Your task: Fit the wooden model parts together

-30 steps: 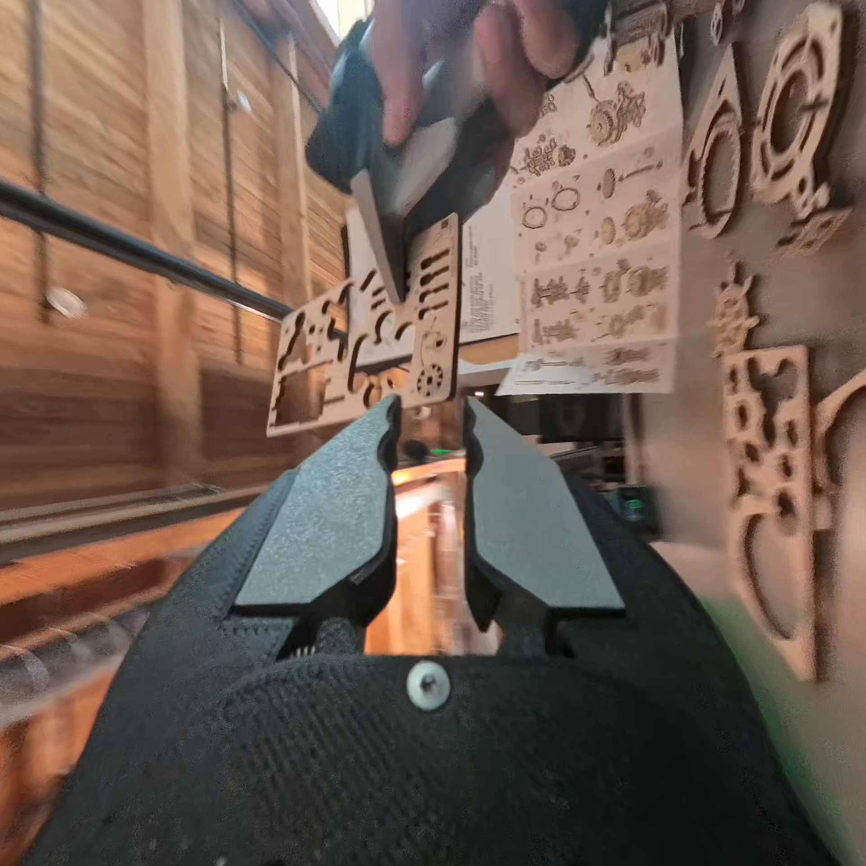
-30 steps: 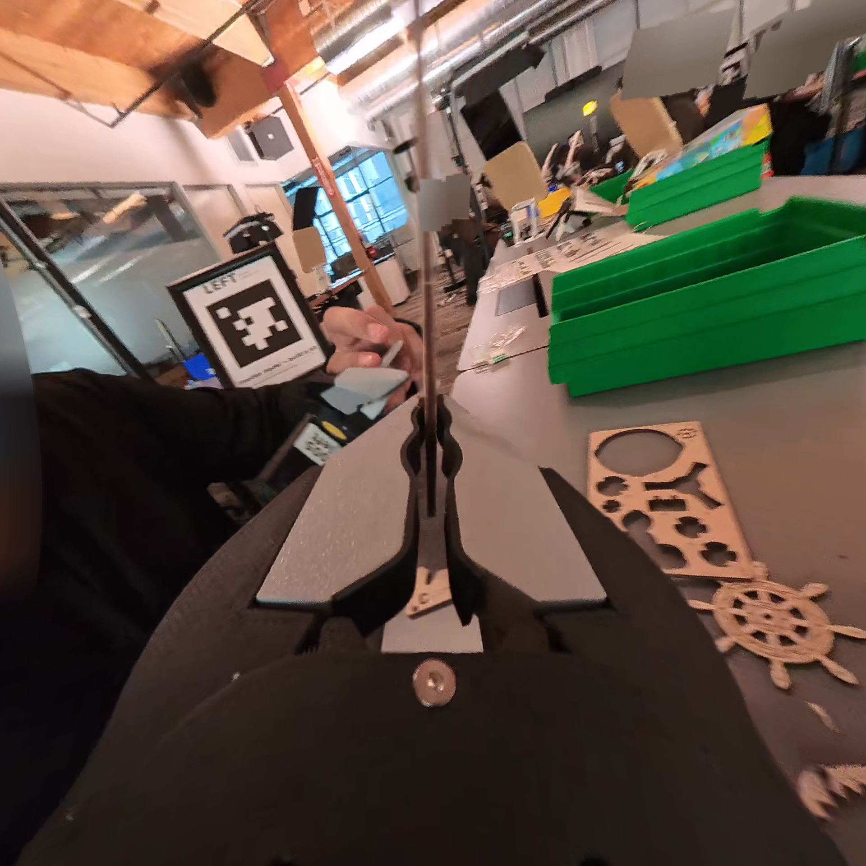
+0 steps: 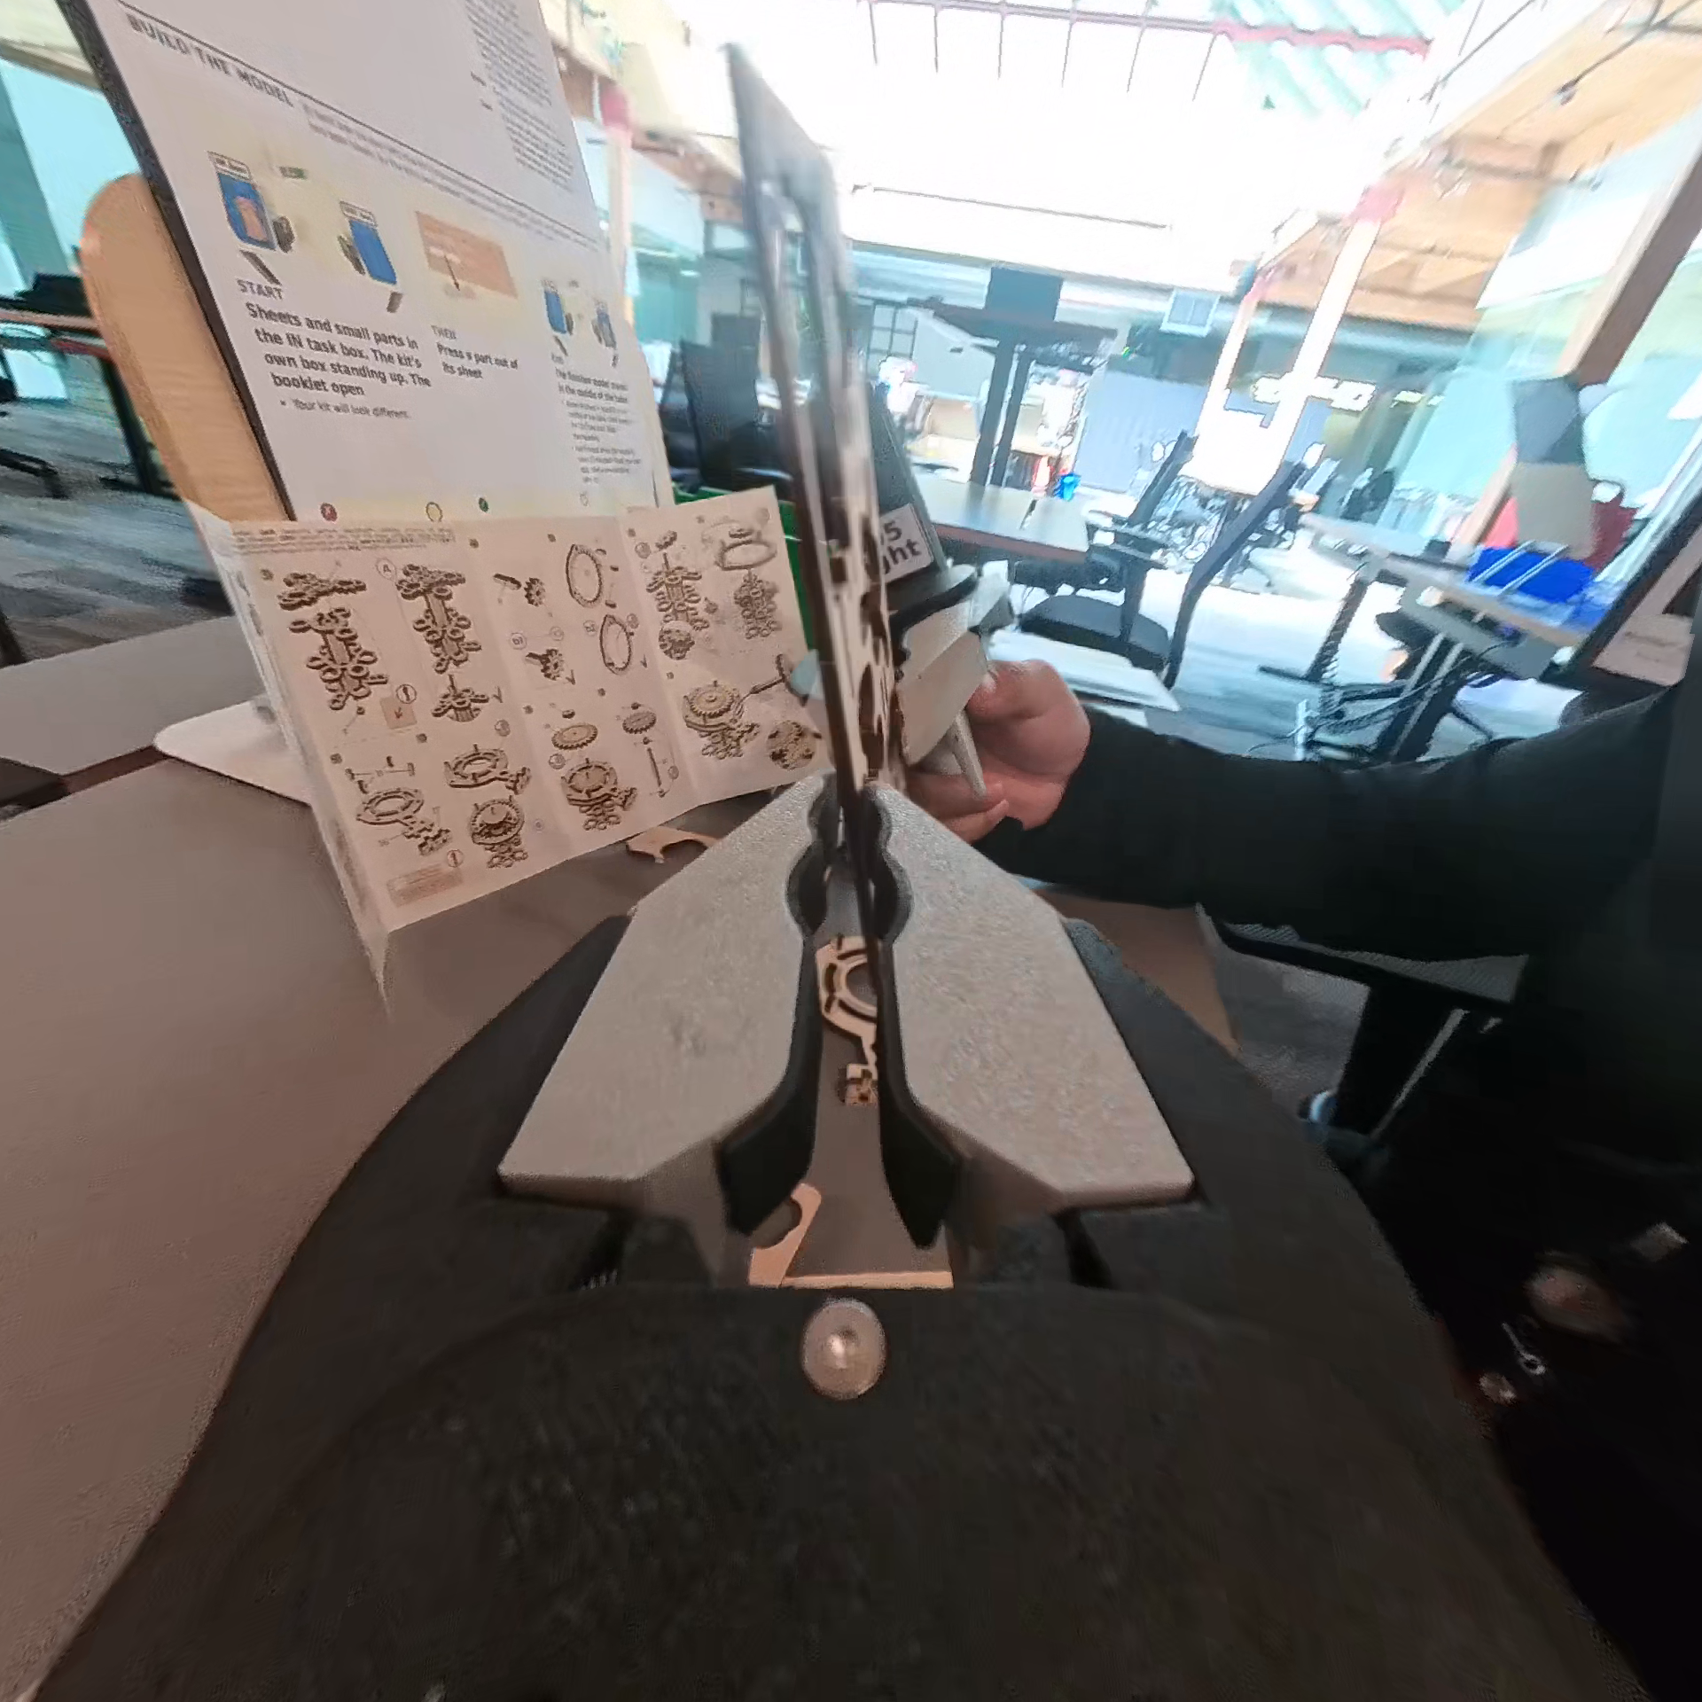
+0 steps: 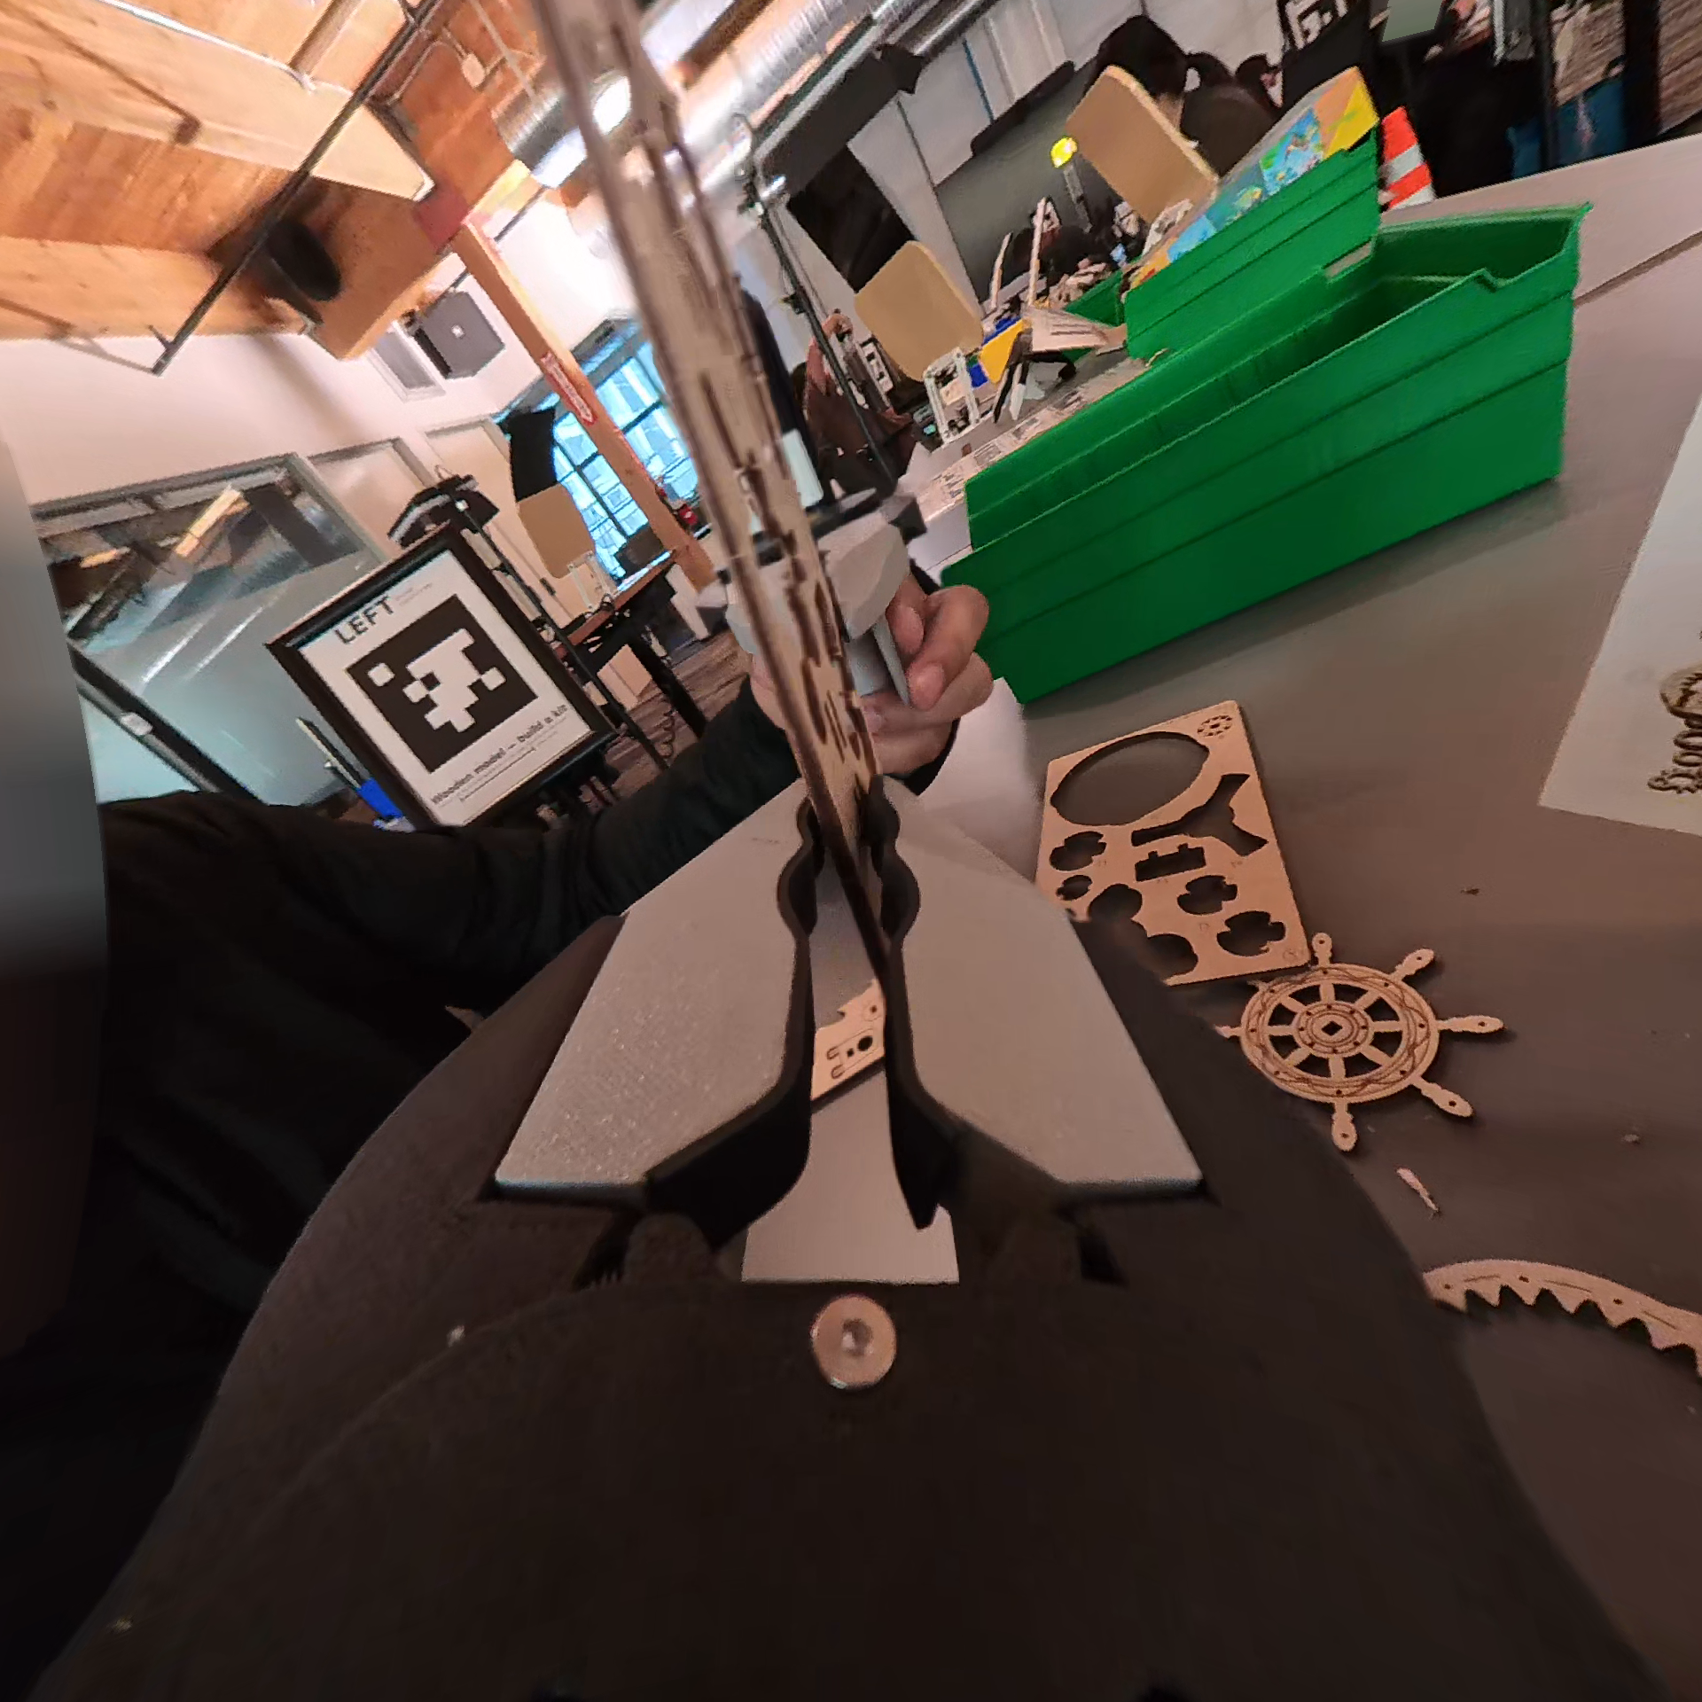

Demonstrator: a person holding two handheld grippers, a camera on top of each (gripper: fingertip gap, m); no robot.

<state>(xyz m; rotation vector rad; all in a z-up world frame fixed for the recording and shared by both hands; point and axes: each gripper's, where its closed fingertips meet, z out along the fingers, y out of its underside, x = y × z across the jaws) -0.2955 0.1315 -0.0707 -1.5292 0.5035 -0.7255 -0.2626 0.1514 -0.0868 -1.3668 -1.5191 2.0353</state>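
While clamped between left gripper [image 3: 852, 815] and right gripper [image 4: 847, 820], judged the thin tan laser-cut plywood sheet [image 3: 797, 322] light, stiff, brittle; best gripped on solid border beside fingertips.

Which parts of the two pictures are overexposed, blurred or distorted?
Left wrist view: the skylight is blown out to white, and the wooden sheet in the left gripper is a dark, slightly smeared silhouette against it. Right wrist view: the sheet's upper part is blurred, and the wide lens tilts the green trays.
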